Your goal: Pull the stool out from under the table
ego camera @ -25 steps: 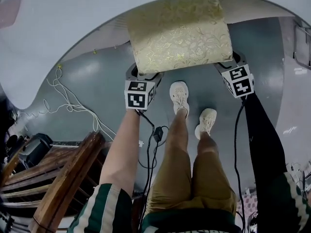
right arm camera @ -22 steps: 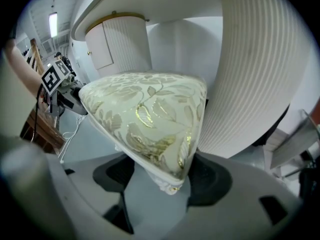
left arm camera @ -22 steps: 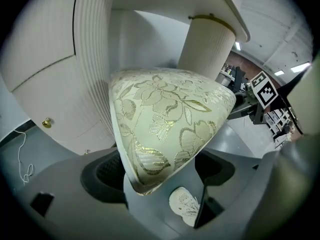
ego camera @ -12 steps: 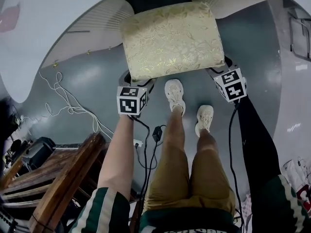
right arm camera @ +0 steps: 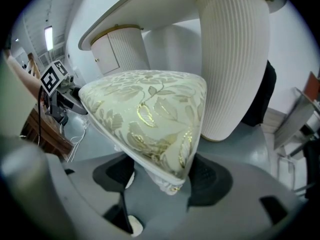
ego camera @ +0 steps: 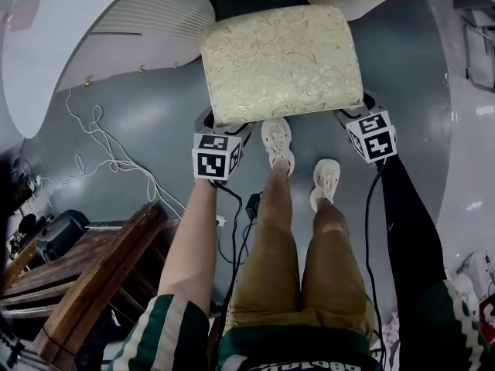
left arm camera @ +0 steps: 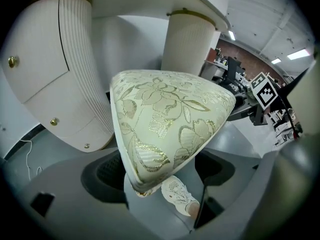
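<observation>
Two near corners of the gold-patterned stool (ego camera: 282, 62) are pinched between closed jaws, one by the left gripper (ego camera: 223, 128), one by the right gripper (ego camera: 357, 113), both arms stretched forward and down. Its long axis is laid across the person, far edge at the table (ego camera: 69, 37) rim; open grey floor (ego camera: 147, 114) is seen on either side.

Tan shorts (ego camera: 298, 280), cream mesh sneakers (ego camera: 277, 140), green jersey sleeves (ego camera: 166, 332) striped white, black sleeve (ego camera: 414, 222) on the right arm, grey left gripper (left arm camera: 159, 176) and right gripper (right arm camera: 160, 176), each bearing a black-and-white marker cube (ego camera: 214, 155), black cables (ego camera: 366, 222) trailing.
</observation>
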